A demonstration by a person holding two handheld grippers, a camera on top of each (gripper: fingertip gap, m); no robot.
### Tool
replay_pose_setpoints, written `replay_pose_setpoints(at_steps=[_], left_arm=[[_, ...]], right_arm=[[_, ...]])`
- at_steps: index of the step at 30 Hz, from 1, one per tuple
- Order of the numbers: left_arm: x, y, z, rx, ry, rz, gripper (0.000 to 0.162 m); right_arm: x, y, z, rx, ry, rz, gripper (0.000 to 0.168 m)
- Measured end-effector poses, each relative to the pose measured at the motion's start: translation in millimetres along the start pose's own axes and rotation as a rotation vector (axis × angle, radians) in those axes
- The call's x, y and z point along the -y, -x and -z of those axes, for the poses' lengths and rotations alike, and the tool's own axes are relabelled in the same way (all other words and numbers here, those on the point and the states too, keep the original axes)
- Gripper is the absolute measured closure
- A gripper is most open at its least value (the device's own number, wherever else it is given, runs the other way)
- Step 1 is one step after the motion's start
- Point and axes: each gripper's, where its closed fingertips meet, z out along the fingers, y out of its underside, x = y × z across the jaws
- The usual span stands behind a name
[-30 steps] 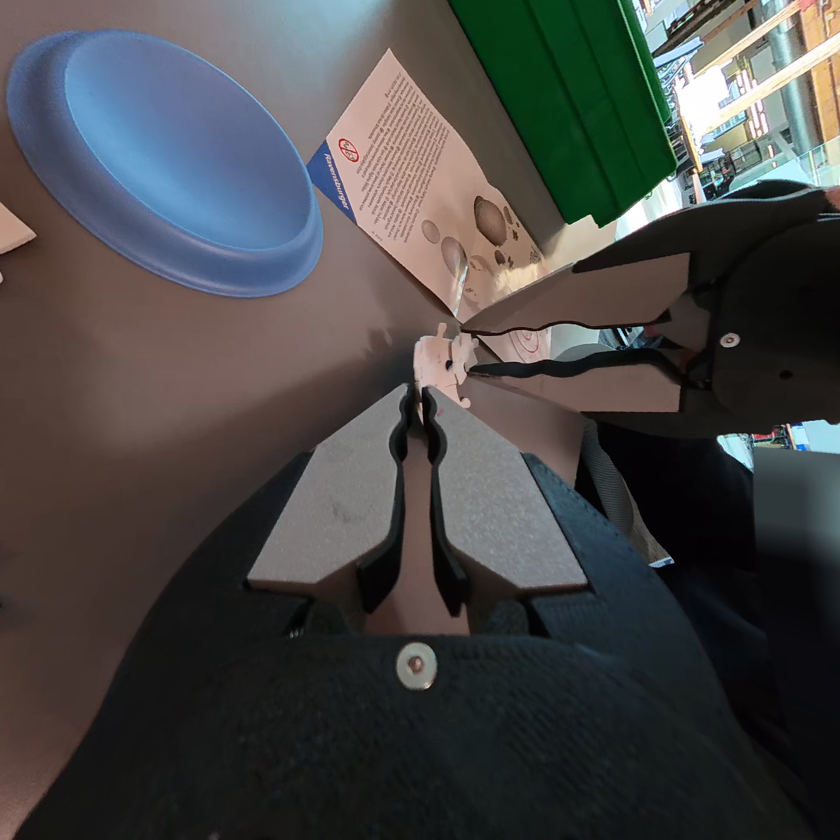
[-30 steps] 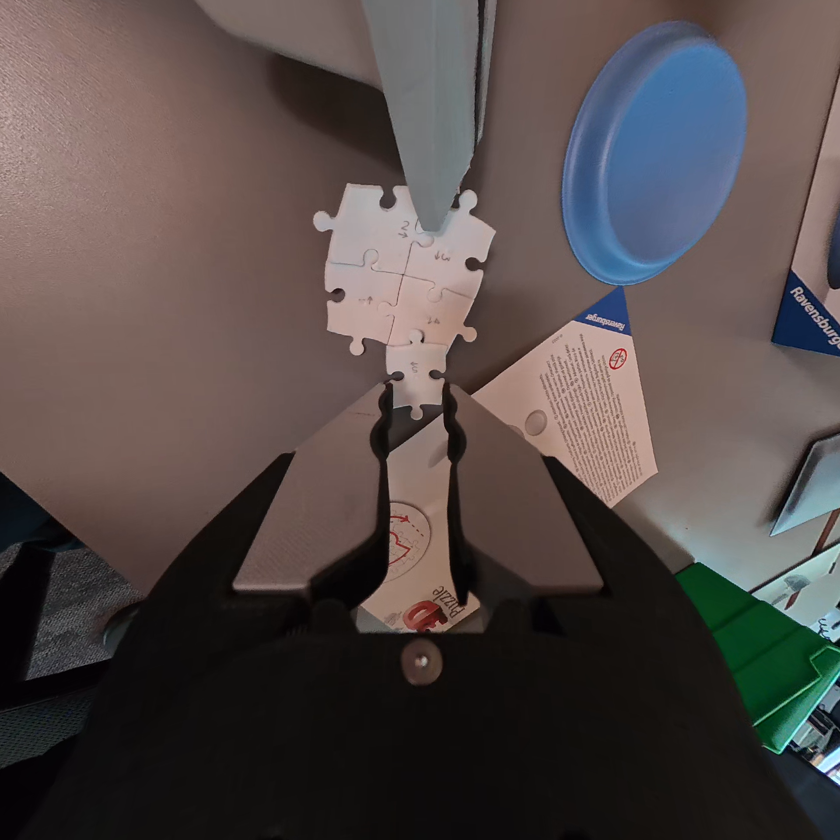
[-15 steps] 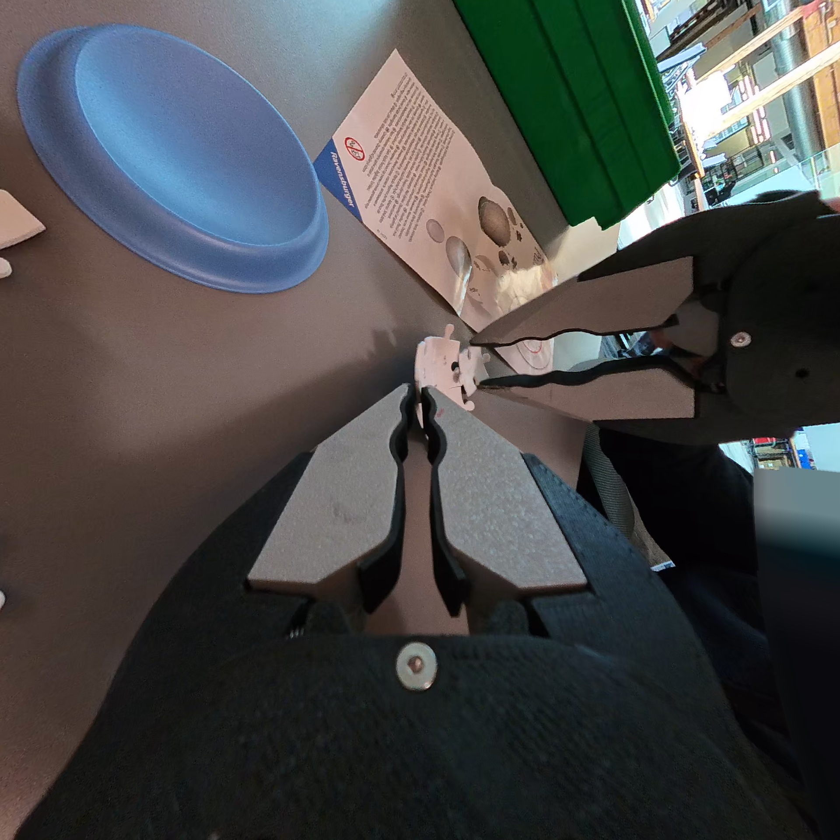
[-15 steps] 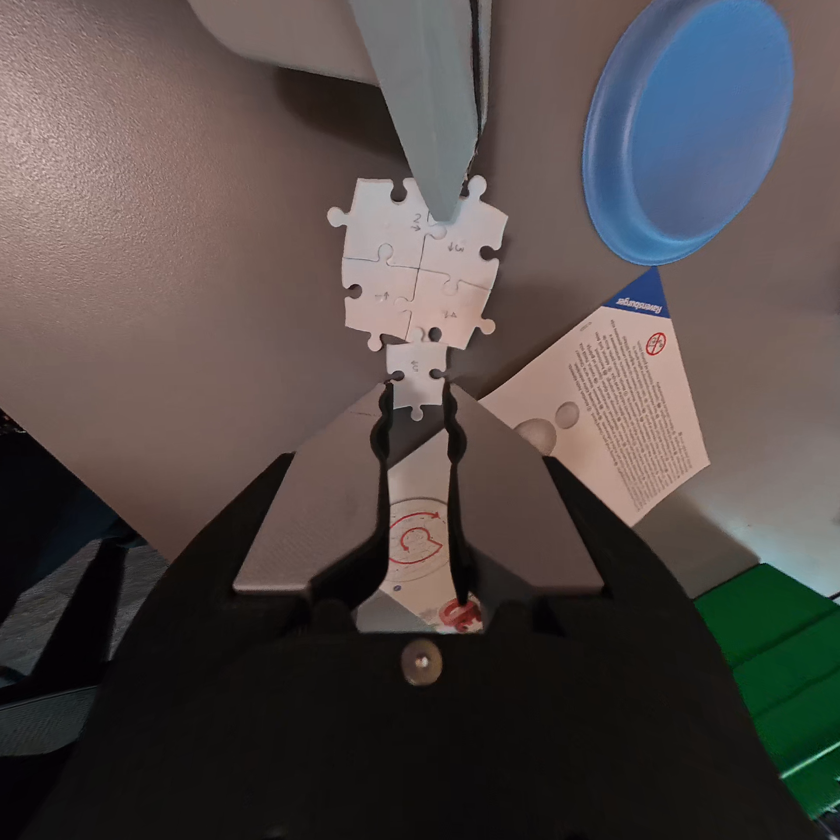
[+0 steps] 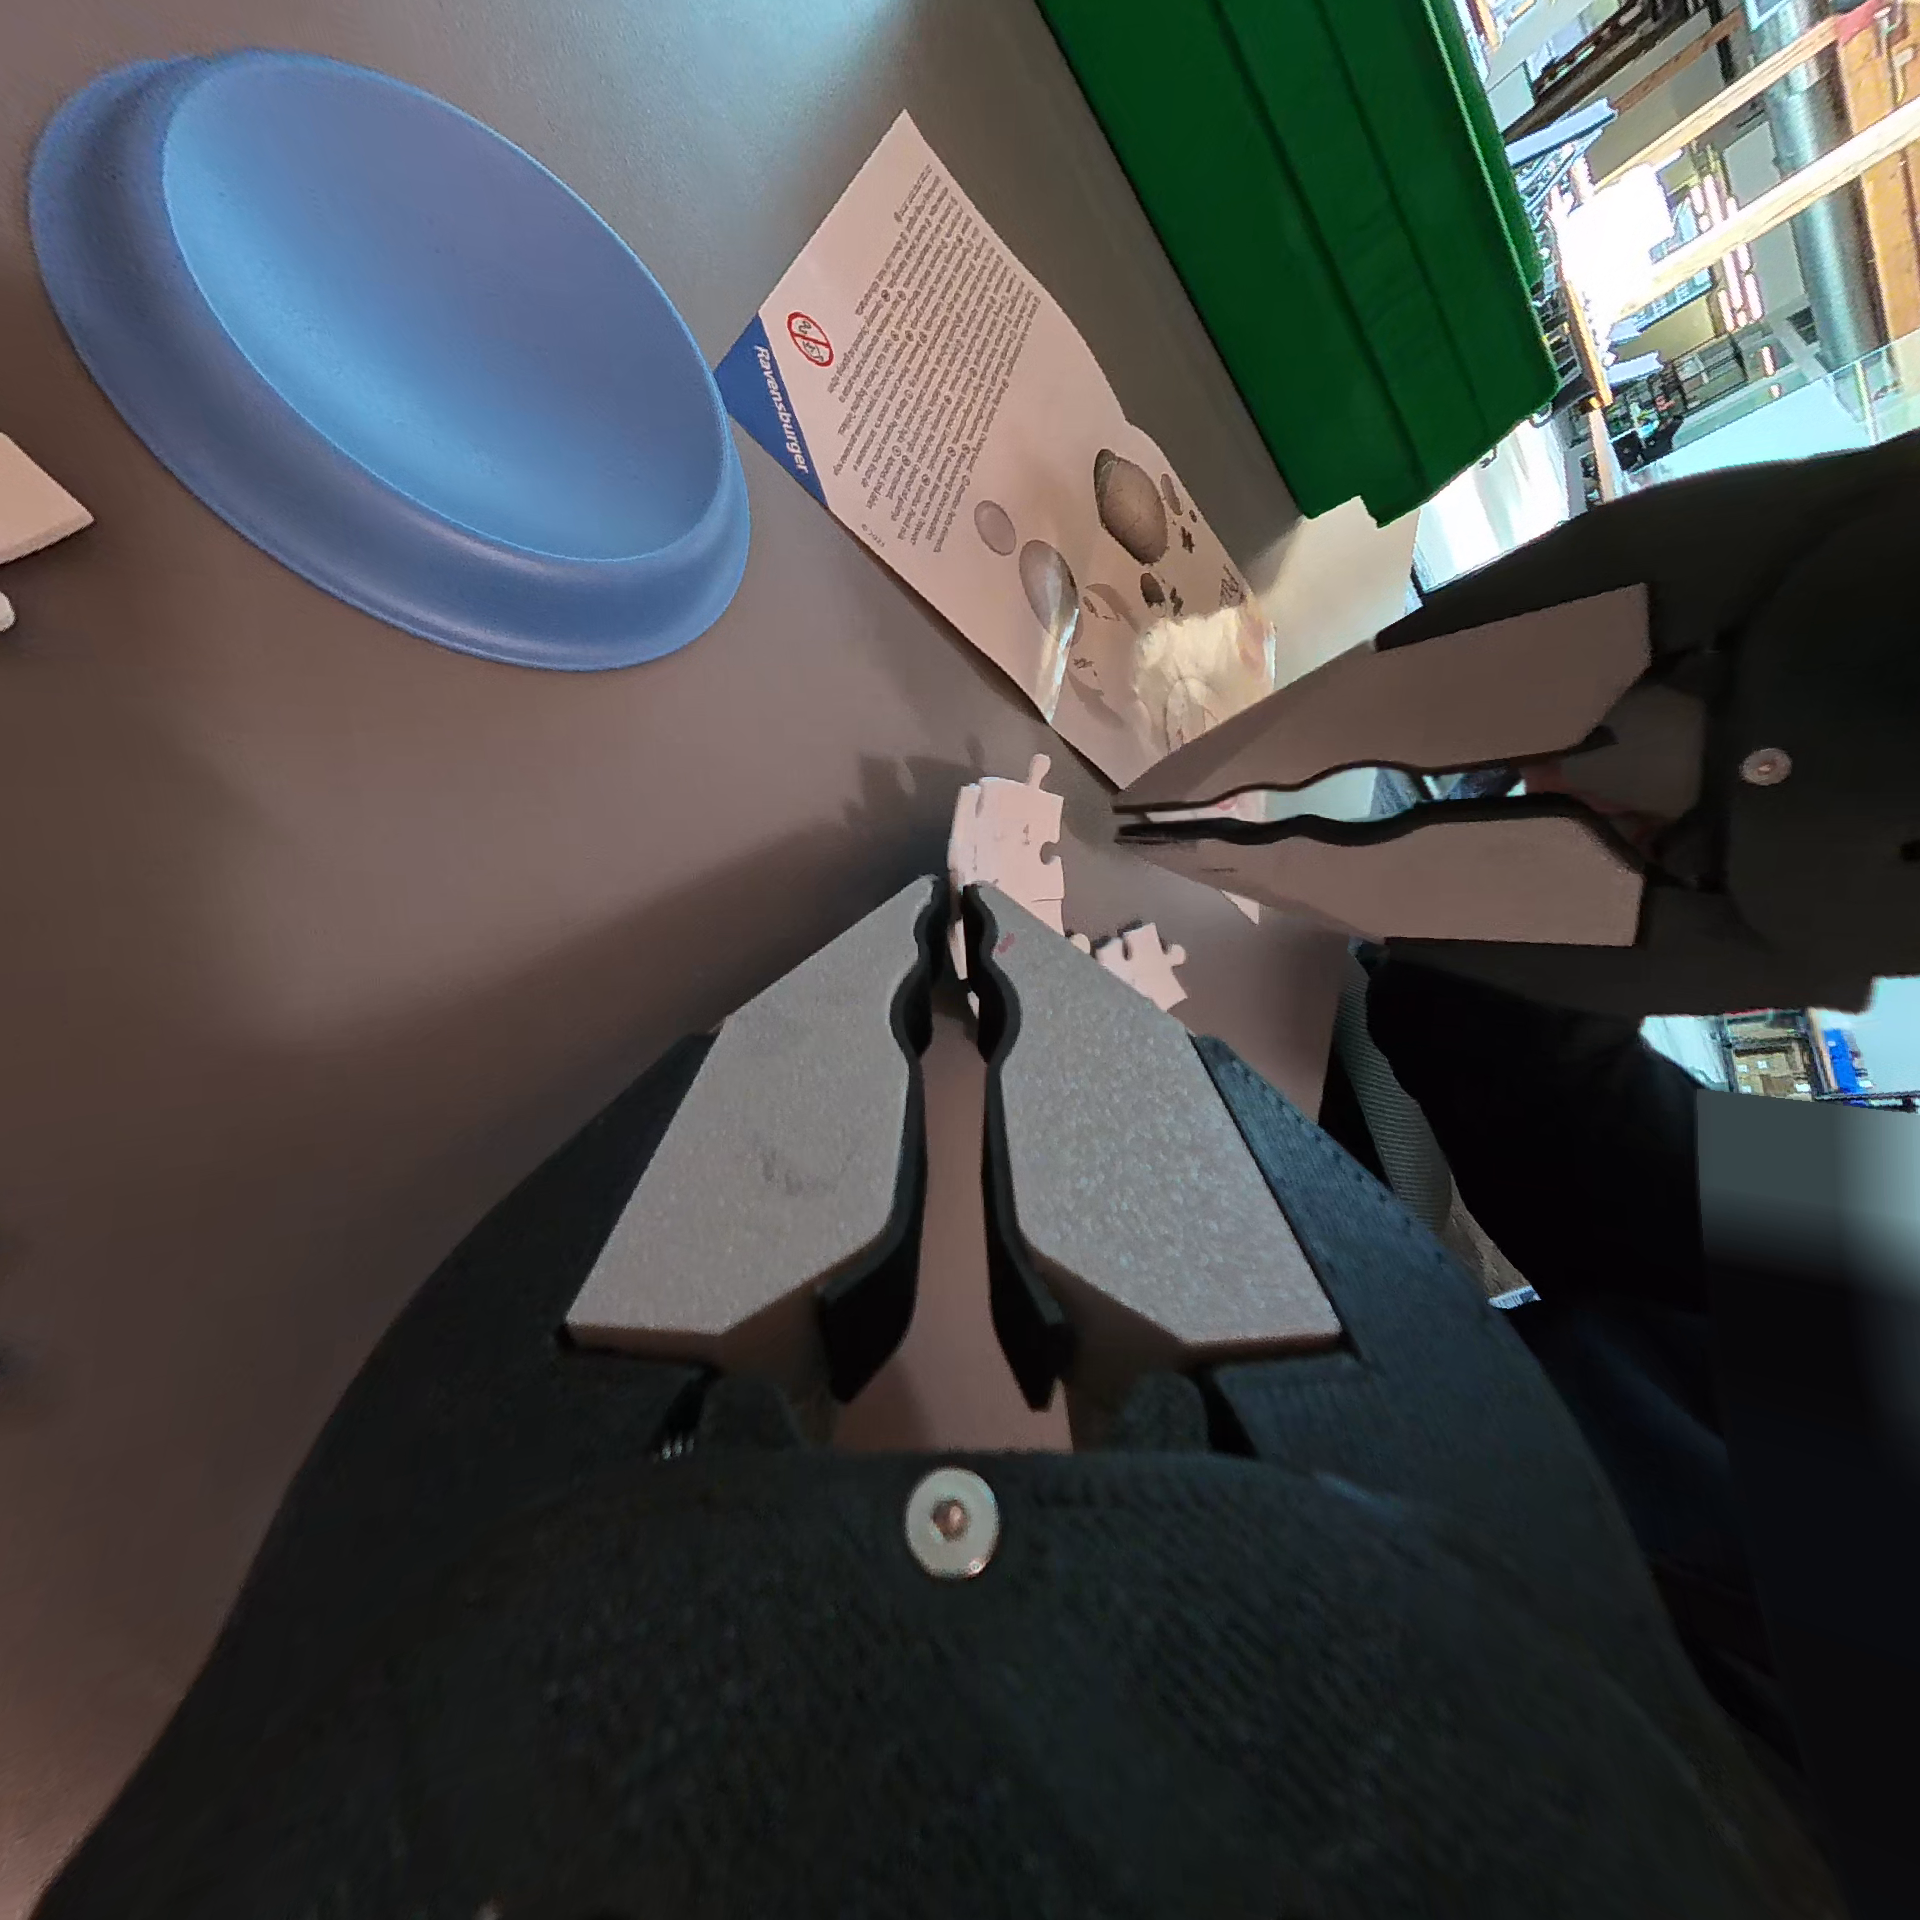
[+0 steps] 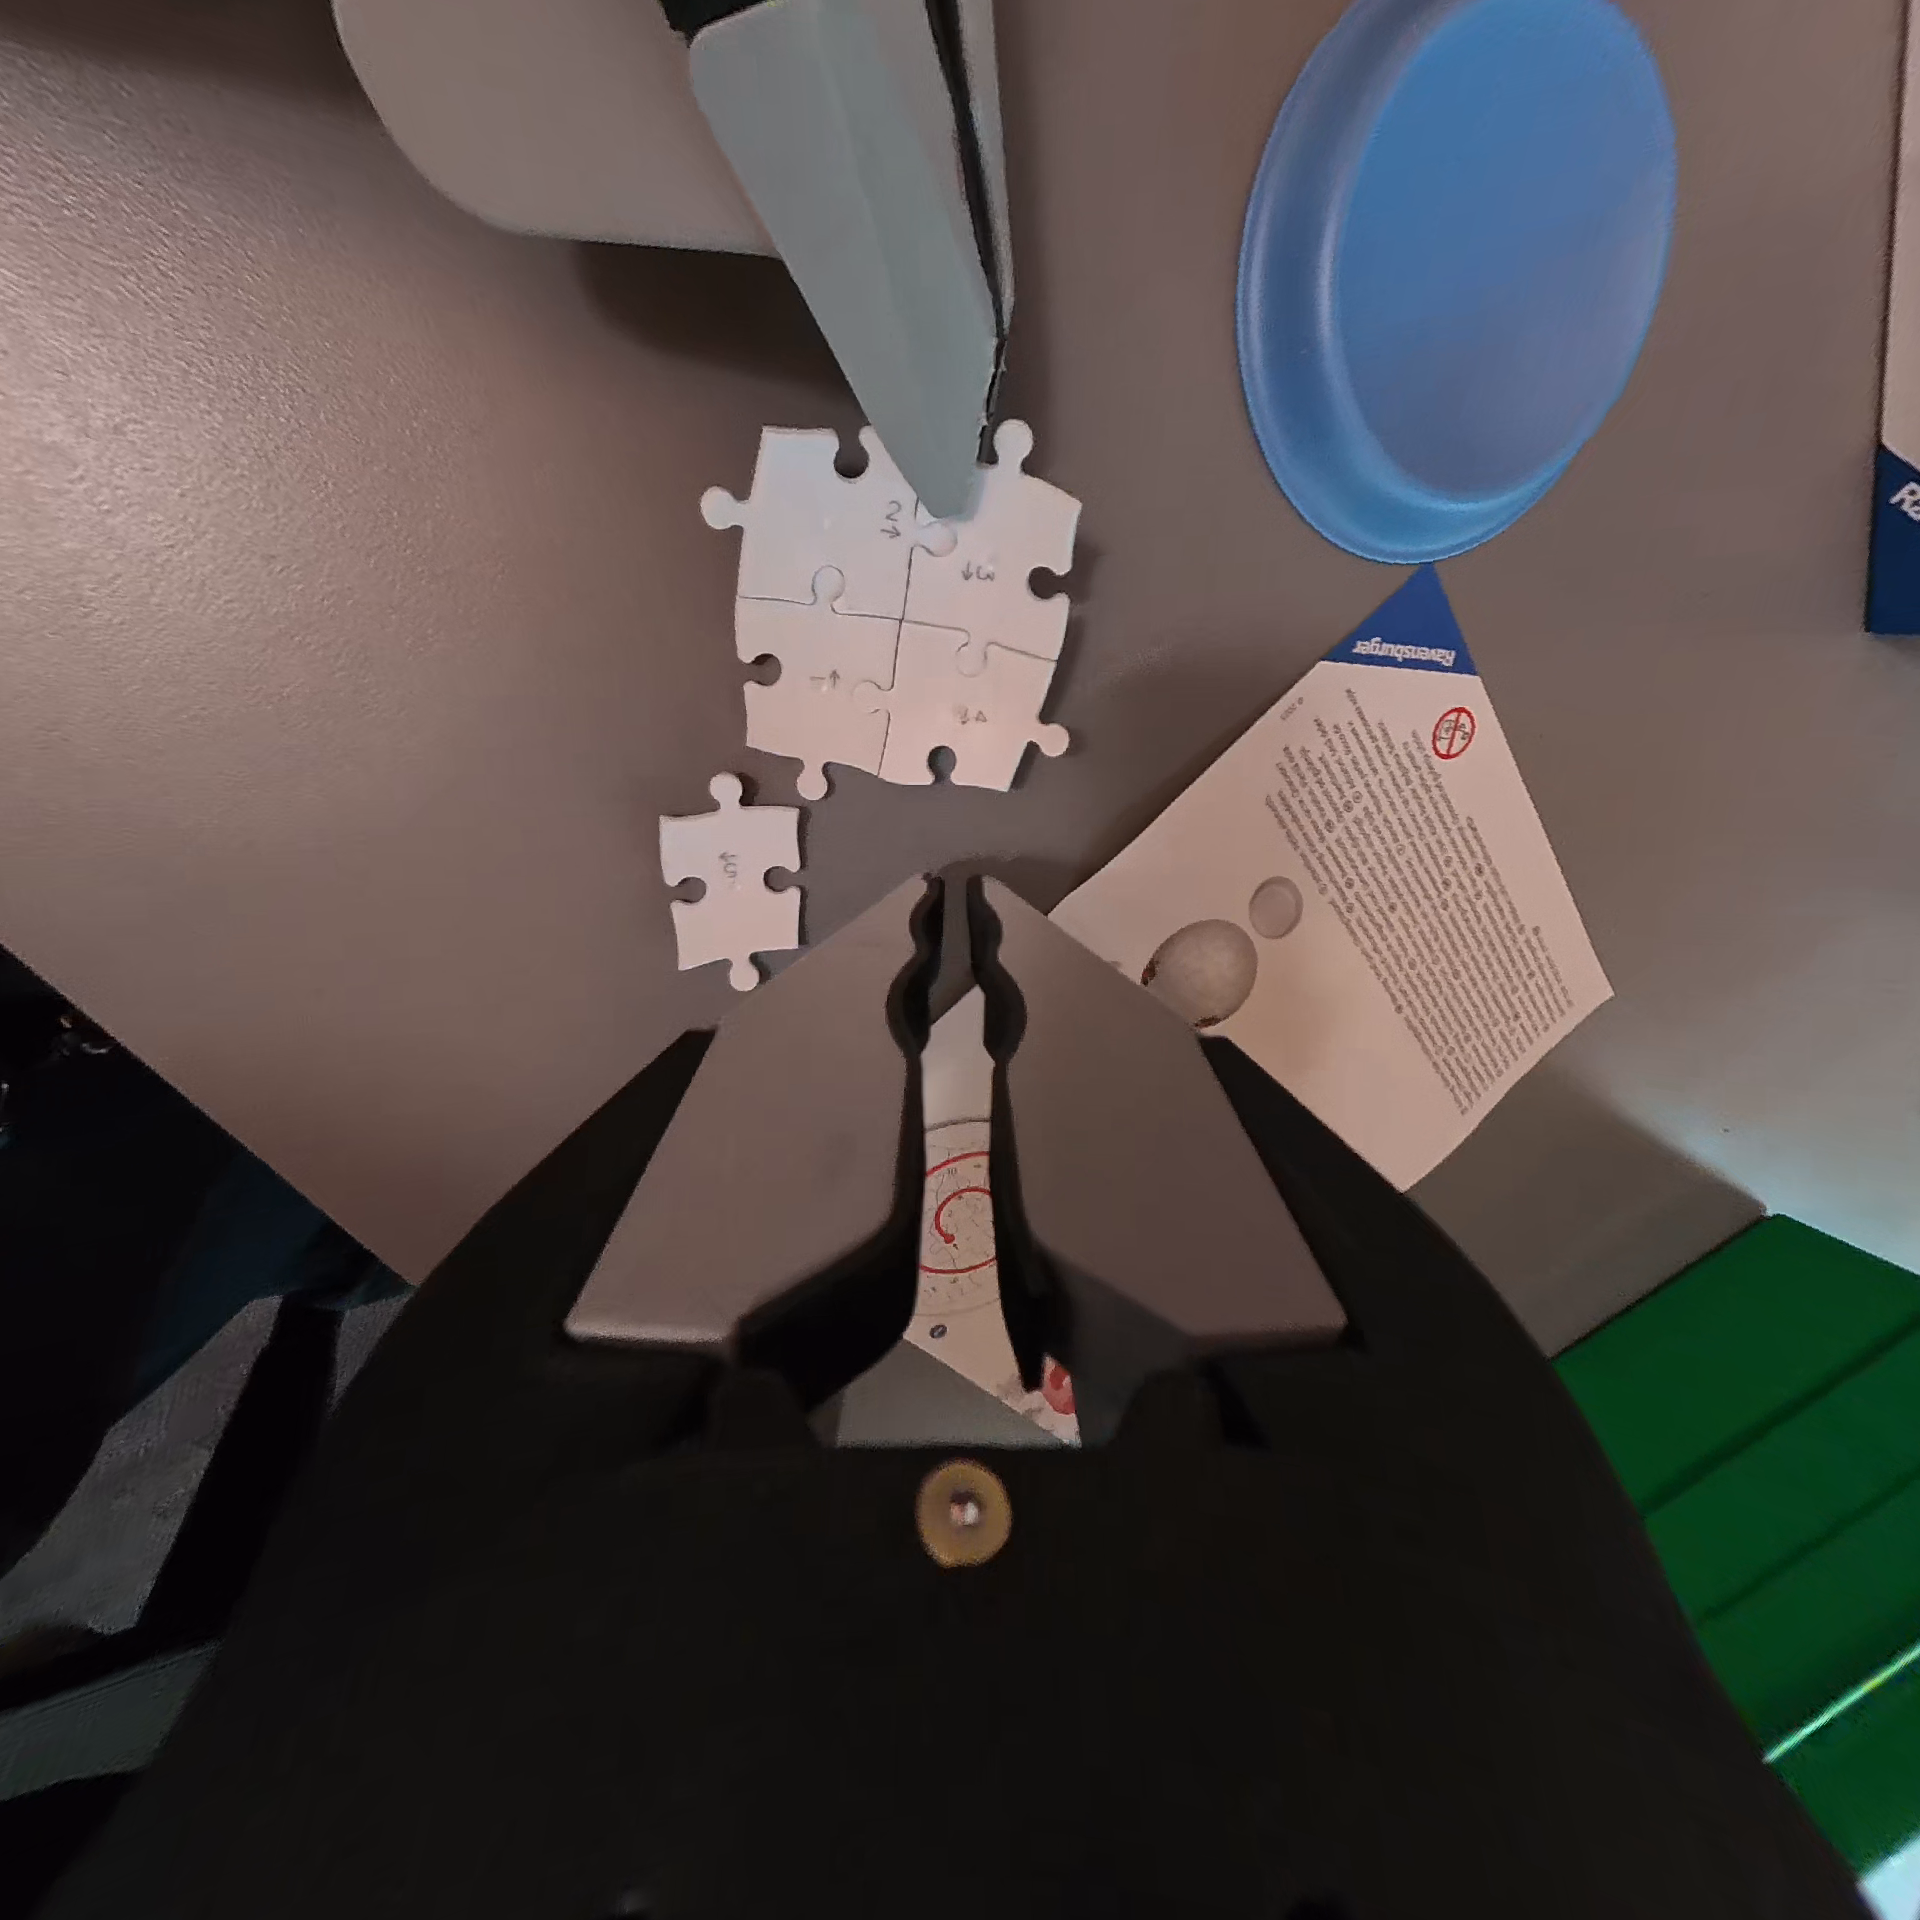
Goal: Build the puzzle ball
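Note:
A cluster of joined white puzzle pieces (image 6: 904, 613) hangs just over the grey table (image 6: 312, 623). My left gripper (image 5: 951, 906) is shut on its far edge; it enters the right wrist view from the top (image 6: 961, 488). The cluster shows edge-on in the left wrist view (image 5: 1008, 831). One loose white puzzle piece (image 6: 732, 883) lies on the table below and left of the cluster, also seen in the left wrist view (image 5: 1143, 961). My right gripper (image 6: 951, 894) is shut and empty, just right of the loose piece and apart from it. It enters the left wrist view from the right (image 5: 1120, 821).
A blue round dish (image 6: 1455, 270) lies beyond the cluster, also in the left wrist view (image 5: 644, 613). A printed leaflet (image 6: 1403, 883) lies under and right of my right gripper. A green crate (image 6: 1766, 1403) stands at the table's edge. A blue box corner (image 6: 1896, 520) shows far right. Some 6 cm of space lies between my two pairs of fingers. Between my right fingertips and the loose white puzzle piece (image 6: 732, 883) there is roughly 4 cm.
My right gripper held the single piece against the cluster's lower edge. It has let go; the piece now lies on the table to its left, and the jaws have shut. My left gripper stayed.

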Motion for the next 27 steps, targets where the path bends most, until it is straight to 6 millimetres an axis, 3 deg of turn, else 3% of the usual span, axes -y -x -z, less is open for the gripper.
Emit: replay_pose_setpoints(at_steps=[6, 13, 20, 27], left_arm=[[0, -1, 0, -0.003, 0.001, -0.001, 0.162], [0, -1, 1, -0.006, -0.006, -0.003, 0.162], [0, -2, 1, -0.005, -0.004, -0.007, 0.162], [0, -1, 1, -0.006, -0.004, -0.006, 0.162]], right_arm=[[-5, 8, 12, 0.056, -0.106, 0.0, 0.141], [0, 29, 22, 0.218, -0.262, 0.07, 0.138], [-8, 34, 4, 0.173, -0.18, 0.097, 0.133], [-8, 38, 4, 0.191, -0.175, 0.095, 0.134]])
